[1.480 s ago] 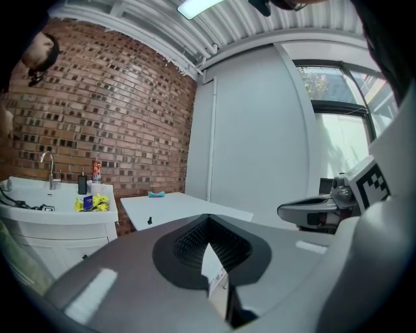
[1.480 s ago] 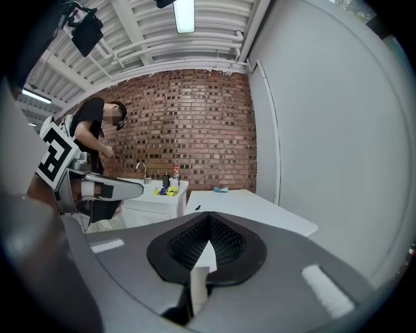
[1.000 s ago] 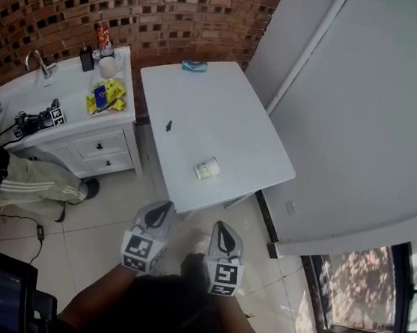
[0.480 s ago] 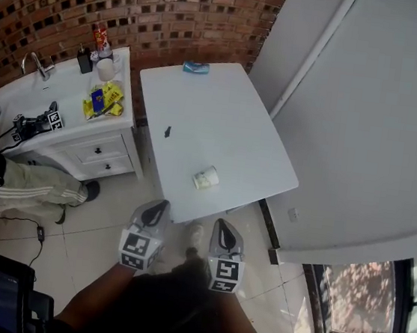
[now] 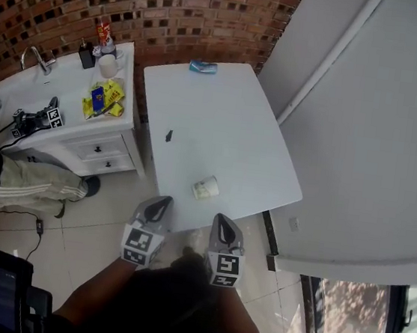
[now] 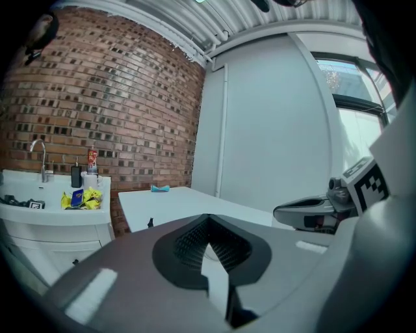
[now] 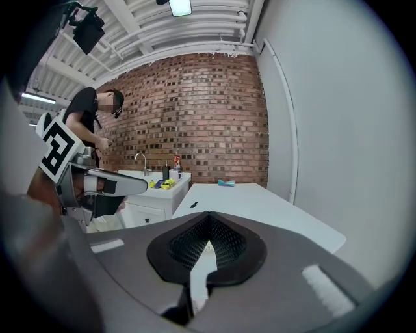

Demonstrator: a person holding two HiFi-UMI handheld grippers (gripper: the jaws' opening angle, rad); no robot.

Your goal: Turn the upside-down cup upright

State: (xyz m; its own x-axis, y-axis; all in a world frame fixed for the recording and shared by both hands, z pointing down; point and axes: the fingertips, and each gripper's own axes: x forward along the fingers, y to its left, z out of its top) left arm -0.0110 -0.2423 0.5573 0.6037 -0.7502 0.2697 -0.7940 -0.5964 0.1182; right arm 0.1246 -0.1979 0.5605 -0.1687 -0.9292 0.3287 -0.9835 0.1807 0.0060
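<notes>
a: where is the cup?
b: the cup (image 5: 205, 188) is on the white tabletop (image 5: 222, 118), close to the near edge, all by itself. it is small and pale. it looks tipped, but it is too tiny from up here to tell if it sits on its rim or on its side.
a: are the grippers near it?
b: near, but not touching. the left hand-held gripper (image 5: 160, 204) and the right hand-held gripper (image 5: 221, 222) hang over the floor, just off the near edge of the tabletop. the cup is in front of them, between the two.
a: are they holding anything?
b: no. on each one the two jaws are pressed together with nothing in between. one has to open up before it can take the cup.
a: will the cup be hard to pick up?
b: i think it is a thin paper kind of cup, so very light and easy to squash. it could slide or roll away if bumped. i would pinch it softly across the side wall, about the middle, then turn it so the open end faces up.
a: is anything in the way?
b: no. a small dark thing (image 5: 168, 135) and a blue thing (image 5: 203, 66) lie further back, well apart from the cup.
</notes>
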